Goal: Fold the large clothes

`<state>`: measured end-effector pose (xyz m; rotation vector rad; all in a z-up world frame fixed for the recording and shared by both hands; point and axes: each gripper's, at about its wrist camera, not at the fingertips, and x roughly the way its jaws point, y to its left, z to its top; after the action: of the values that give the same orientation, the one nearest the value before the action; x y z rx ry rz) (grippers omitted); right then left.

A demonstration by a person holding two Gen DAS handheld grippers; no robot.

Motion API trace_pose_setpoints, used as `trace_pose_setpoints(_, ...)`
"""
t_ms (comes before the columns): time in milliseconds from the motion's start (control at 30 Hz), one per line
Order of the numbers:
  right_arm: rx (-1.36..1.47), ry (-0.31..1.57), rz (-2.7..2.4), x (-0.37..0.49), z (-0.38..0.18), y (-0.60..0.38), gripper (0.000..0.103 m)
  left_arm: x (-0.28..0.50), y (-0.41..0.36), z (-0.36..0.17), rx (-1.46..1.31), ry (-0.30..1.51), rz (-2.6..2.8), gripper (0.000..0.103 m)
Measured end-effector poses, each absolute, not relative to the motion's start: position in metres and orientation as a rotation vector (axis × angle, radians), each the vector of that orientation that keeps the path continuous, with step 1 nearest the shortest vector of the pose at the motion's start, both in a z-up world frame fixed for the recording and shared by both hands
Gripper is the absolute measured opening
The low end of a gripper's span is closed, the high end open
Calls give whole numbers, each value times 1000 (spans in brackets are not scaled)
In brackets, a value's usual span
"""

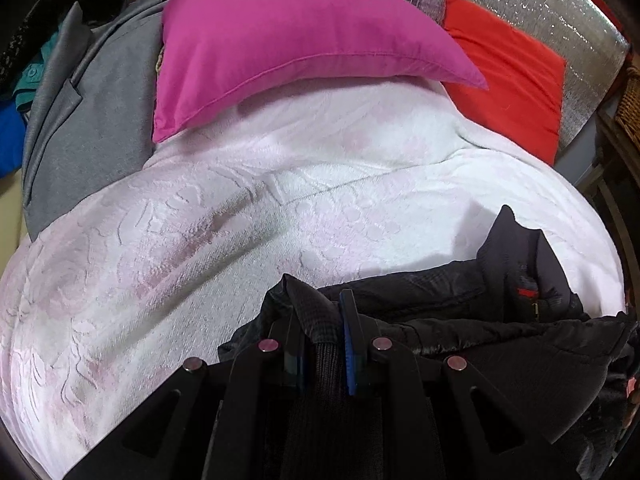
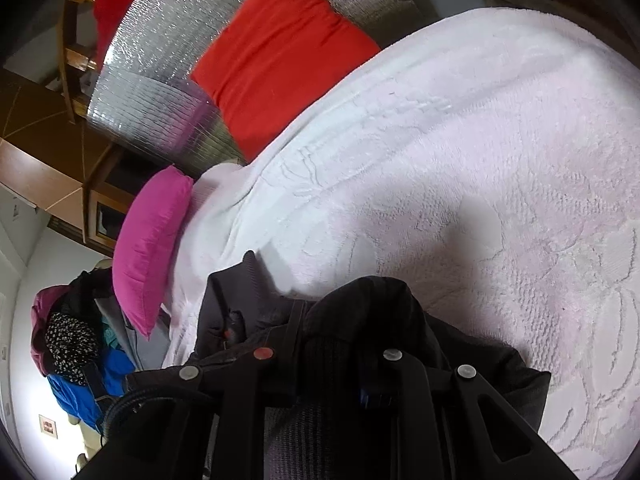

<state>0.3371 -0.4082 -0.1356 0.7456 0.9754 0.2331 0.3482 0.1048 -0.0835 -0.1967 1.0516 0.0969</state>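
Left gripper [image 1: 320, 308] jaws clamp a ribbed edge of the black jacket [image 1: 500, 344]. Right gripper [image 2: 332, 320] jaws grip the same jacket. Ahead of both jaws lies the white blanket [image 1: 240, 208].

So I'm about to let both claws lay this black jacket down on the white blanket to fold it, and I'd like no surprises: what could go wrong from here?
1. The left claw pinches only a narrow ribbed edge of the black jacket; the slick fabric might slip free.
2. The jacket hangs bunched between both claws, so it may land creased on the white blanket.
3. The pink pillow lies close ahead and could crowd the spread.
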Motion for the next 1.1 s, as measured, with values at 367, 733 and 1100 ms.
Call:
trace_pose_setpoints(367, 698, 950, 255, 346, -105, -402, 21, 359, 109, -78, -214, 1043, 99, 16)
trace_pose_setpoints(733, 728, 1013, 216, 352, -136, -408, 21, 371, 102, -89, -176, 1076, 102, 16)
trace_pose_setpoints(1100, 718, 1043, 198, 356, -138, -406, 21, 378, 98, -95, -141, 1097, 108, 16)
